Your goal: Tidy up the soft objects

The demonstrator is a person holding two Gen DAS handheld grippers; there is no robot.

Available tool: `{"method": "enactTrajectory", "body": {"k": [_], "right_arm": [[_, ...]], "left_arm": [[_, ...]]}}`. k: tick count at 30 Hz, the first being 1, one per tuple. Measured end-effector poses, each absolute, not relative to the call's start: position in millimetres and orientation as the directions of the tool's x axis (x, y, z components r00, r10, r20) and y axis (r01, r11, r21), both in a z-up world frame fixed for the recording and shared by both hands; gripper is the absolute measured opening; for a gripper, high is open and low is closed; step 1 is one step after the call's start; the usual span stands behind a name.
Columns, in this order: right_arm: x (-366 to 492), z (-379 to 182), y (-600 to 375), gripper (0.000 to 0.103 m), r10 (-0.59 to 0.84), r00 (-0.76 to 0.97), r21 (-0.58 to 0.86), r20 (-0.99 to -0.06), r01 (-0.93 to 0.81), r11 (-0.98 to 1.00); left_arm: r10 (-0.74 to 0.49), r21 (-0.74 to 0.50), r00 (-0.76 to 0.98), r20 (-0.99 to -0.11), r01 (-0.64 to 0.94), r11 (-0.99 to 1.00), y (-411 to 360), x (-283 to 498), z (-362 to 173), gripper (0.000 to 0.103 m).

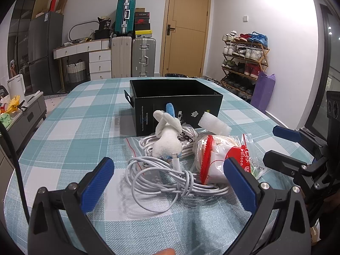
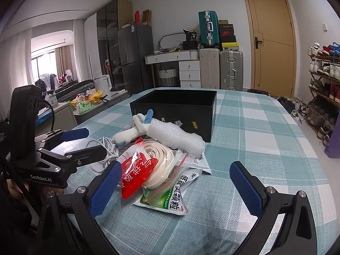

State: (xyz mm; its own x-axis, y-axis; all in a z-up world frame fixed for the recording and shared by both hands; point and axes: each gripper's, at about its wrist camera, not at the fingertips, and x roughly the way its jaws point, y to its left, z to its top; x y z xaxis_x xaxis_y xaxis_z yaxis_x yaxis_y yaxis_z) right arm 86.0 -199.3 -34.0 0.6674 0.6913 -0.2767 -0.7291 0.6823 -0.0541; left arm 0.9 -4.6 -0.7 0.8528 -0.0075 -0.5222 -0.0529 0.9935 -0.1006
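Note:
A pile of soft things lies on the checked tablecloth in front of an open black box (image 1: 176, 97) (image 2: 180, 108). It holds a white plush rabbit (image 1: 167, 136) (image 2: 136, 127), a coiled white cable (image 1: 170, 176), a red and white balloon packet (image 1: 214, 159) (image 2: 136, 170), a white foam roll (image 1: 214, 124) (image 2: 176, 136), a bag with cream cord (image 2: 159, 163) and a green sachet (image 2: 167, 199). My left gripper (image 1: 170, 182) is open, just short of the cable. My right gripper (image 2: 176, 184) is open, its jaws either side of the bags. It also shows in the left wrist view (image 1: 284, 146).
The table (image 1: 63, 116) (image 2: 265, 127) has a rounded far edge. Beyond it stand suitcases (image 1: 131, 57), a white drawer desk (image 1: 93, 55), a door (image 1: 187, 27) and a shoe rack (image 1: 244, 61). A low cabinet with clutter (image 1: 19, 110) is at the left.

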Motion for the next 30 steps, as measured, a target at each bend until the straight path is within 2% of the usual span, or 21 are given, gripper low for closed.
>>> {"method": "enactTrajectory", "body": {"k": [30], "right_arm": [[88.6, -34.7, -199.9, 0.103, 0.691, 0.667, -0.054, -0.278, -0.729, 0.682]], "left_arm": [[-0.029, -0.125, 0.851, -0.525, -0.044, 0.991, -0.7, 2.6, -3.5, 0.103]]}}
